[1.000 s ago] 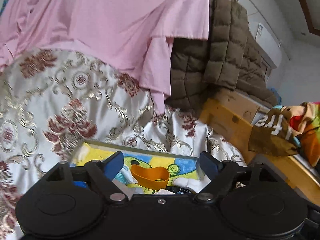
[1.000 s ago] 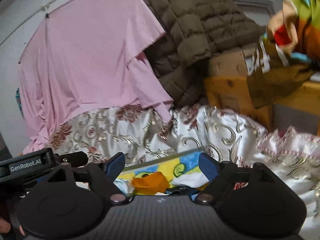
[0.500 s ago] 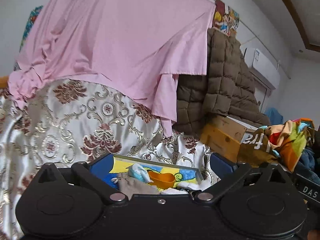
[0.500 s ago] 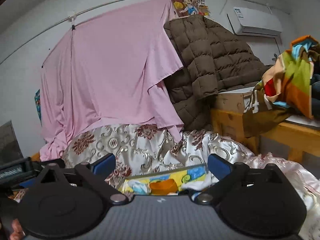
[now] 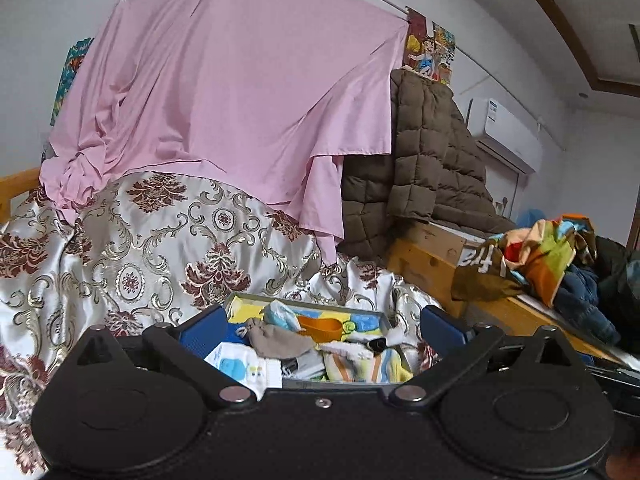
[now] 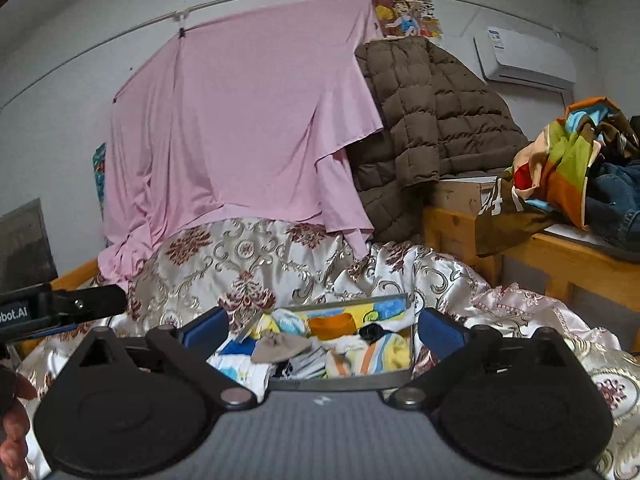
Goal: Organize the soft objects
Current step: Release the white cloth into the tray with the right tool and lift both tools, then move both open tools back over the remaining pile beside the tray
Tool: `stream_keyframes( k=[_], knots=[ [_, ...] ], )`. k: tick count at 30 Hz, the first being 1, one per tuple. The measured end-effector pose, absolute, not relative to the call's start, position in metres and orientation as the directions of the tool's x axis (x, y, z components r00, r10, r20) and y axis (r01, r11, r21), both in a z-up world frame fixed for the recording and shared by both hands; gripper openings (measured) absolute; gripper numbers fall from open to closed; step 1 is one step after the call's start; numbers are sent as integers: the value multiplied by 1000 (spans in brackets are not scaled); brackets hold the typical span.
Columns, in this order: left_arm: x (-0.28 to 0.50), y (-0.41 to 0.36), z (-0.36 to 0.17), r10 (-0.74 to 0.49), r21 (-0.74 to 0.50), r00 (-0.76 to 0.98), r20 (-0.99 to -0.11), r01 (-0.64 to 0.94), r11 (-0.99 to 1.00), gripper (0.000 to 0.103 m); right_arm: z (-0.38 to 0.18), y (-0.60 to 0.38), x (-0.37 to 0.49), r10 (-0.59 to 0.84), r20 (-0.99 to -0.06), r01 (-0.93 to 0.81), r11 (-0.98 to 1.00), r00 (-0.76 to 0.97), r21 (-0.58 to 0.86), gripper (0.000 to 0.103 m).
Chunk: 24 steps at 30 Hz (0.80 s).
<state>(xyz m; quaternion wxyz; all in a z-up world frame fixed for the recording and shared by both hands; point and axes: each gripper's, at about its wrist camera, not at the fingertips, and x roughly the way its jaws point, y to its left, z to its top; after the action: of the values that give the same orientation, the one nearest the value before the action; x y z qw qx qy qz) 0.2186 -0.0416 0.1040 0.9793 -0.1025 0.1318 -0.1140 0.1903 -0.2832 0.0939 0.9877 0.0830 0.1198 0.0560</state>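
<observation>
- Left gripper (image 5: 320,322): jaws spread wide, just been opening, nothing between the pads.
- Right gripper (image 6: 324,326): same, jaws wide apart after opening, holding nothing.
- Tray (image 5: 306,383) with a colourful cartoon base sits on the floral satin bedspread (image 5: 140,240), straight ahead of both grippers.
- In the tray: grey pouch (image 5: 276,342), striped cloth (image 5: 360,364), white cloth with a blue print (image 5: 240,366), orange cup (image 5: 320,327).
- Behind: pink sheet (image 5: 240,100) hung on a line, brown quilted coat (image 5: 424,168) beside it.
- Person's fingers show at the right view's lower left edge.
</observation>
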Motion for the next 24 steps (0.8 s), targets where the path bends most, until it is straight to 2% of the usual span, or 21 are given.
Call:
stream_keyframes(
  k=[24],
  knots=[
    [149, -5, 48, -180, -166, 922, -342, 129, 978, 102, 66, -253, 127, 136, -302, -114, 989, 944, 89, 102]
  ],
)
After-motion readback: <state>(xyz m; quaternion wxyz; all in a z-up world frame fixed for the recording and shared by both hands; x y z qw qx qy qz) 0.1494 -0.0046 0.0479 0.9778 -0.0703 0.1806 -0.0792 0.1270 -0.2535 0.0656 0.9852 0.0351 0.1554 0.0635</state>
